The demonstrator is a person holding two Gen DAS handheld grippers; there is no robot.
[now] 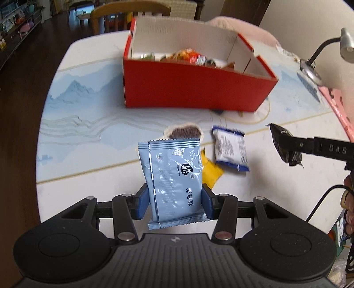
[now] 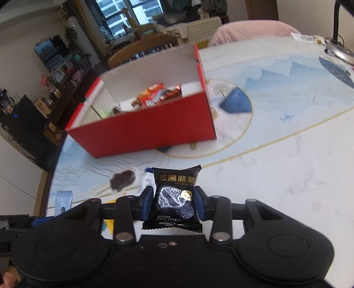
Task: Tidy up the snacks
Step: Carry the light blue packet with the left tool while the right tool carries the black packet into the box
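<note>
My left gripper (image 1: 176, 199) is shut on a light blue snack packet (image 1: 174, 177) and holds it upright above the table. My right gripper (image 2: 174, 203) is shut on a black snack packet (image 2: 174, 199); it also shows from the side in the left wrist view (image 1: 285, 144). A red box (image 1: 192, 88) with white inner walls stands on the table ahead and holds several snacks (image 1: 190, 56); it shows in the right wrist view too (image 2: 150, 130). On the table lie a white-and-blue packet (image 1: 231, 148), a yellow packet (image 1: 210, 170) and a brown snack in a clear wrapper (image 1: 184, 131).
The round table (image 1: 88, 137) has a blue mountain-print cloth. A desk lamp base (image 1: 309, 71) stands at the right edge. A wooden chair (image 1: 130, 13) and a pink cushion (image 2: 254, 28) are behind the table. A pink item (image 1: 338, 106) lies at the far right.
</note>
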